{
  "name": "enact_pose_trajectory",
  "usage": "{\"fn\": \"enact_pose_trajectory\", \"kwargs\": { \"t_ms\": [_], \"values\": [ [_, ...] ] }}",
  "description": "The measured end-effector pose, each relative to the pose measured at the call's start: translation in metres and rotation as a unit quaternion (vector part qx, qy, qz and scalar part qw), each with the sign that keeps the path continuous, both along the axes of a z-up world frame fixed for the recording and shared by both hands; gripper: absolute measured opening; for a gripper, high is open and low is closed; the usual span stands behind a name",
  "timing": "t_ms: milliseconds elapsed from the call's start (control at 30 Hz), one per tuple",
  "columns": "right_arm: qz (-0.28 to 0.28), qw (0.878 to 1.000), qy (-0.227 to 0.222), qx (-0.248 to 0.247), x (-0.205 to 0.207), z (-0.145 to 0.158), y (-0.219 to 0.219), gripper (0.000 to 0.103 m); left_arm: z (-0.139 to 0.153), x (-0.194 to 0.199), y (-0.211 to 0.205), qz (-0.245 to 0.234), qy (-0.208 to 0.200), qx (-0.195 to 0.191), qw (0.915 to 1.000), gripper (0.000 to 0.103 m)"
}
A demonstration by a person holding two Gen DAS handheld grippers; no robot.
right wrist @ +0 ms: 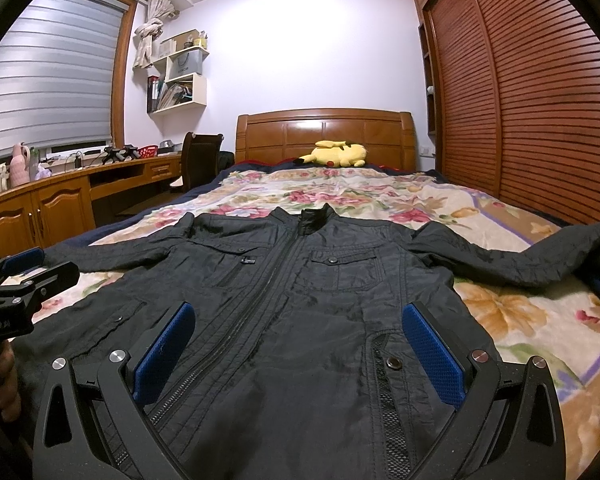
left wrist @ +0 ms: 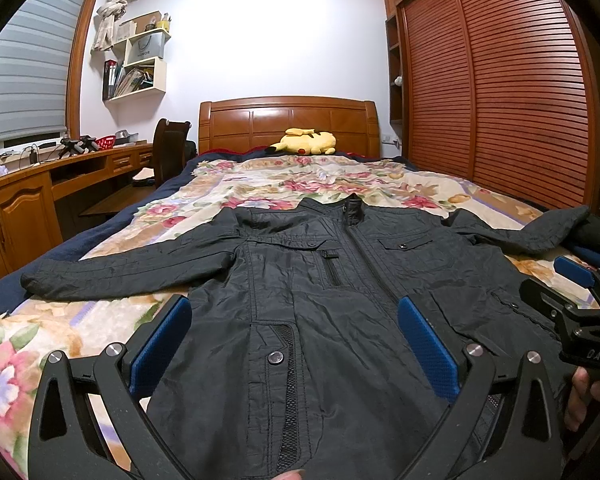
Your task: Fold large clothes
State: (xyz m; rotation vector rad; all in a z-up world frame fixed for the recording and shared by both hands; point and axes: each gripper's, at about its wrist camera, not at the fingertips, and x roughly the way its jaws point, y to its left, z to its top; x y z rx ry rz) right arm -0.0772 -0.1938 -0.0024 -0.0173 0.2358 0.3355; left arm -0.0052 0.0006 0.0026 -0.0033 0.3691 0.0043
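Squarely in the middle of the bed lies the dark grey quilted zip-front jacket [left wrist: 300, 288], spread flat and face up with its collar toward the headboard and its hem toward the cameras; both sleeves reach out sideways, one toward the desk side, the other toward the wardrobe side, where its cuff ends against a dark bundle at the bed's edge. Its zip is closed and its snap pockets lie on top. Under it is the cream floral bedspread [left wrist: 260, 184], itself laid over a navy blanket that shows along the left edge. The left tongs [left wrist: 296, 332] hover above the lower part of the jacket with their blue-padded fingers spread wide apart and nothing between them; the right tongs [right wrist: 300, 340] hang likewise over the hem on the other side of the zip, apart and empty. Each tool shows in the other's view, gripped by a hand, just beside its neighbour. Farther off, a yellow plush toy [left wrist: 304, 142] rests against the orange-brown wooden headboard [left wrist: 288, 120]. To the left stand a curved wooden tabletop [right wrist: 80, 176] cluttered with small items, a dark chair [right wrist: 200, 156] and white wall shelves [left wrist: 140, 60] with books; a slatted reddish-brown wardrobe [left wrist: 500, 80] fills the right wall. Nothing lies on top of the jacket.
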Motion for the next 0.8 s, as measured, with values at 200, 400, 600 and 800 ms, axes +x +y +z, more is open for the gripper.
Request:
{"fn": "enact_pose_trajectory", "kwargs": {
  "t_ms": [200, 400, 600, 800],
  "values": [
    [0.022, 1.000, -0.001, 0.007, -0.009, 0.004, 0.004, 0.103, 0.017, -0.003, 0.018, 0.014, -0.002, -0.020, 0.9997, 0.103],
    [0.051, 0.999, -0.008, 0.015, -0.017, 0.012, 0.009, 0.103, 0.020, -0.002, 0.034, 0.026, 0.010, -0.025, 0.9993, 0.103],
    [0.062, 0.998, -0.017, 0.006, -0.015, 0.011, 0.010, 0.103, 0.022, -0.004, 0.051, 0.042, 0.006, -0.020, 0.9989, 0.103],
    [0.083, 0.996, -0.021, -0.006, -0.009, 0.013, 0.017, 0.103, 0.024, -0.007, 0.078, 0.063, 0.013, -0.032, 0.9974, 0.103]
  ]
}}
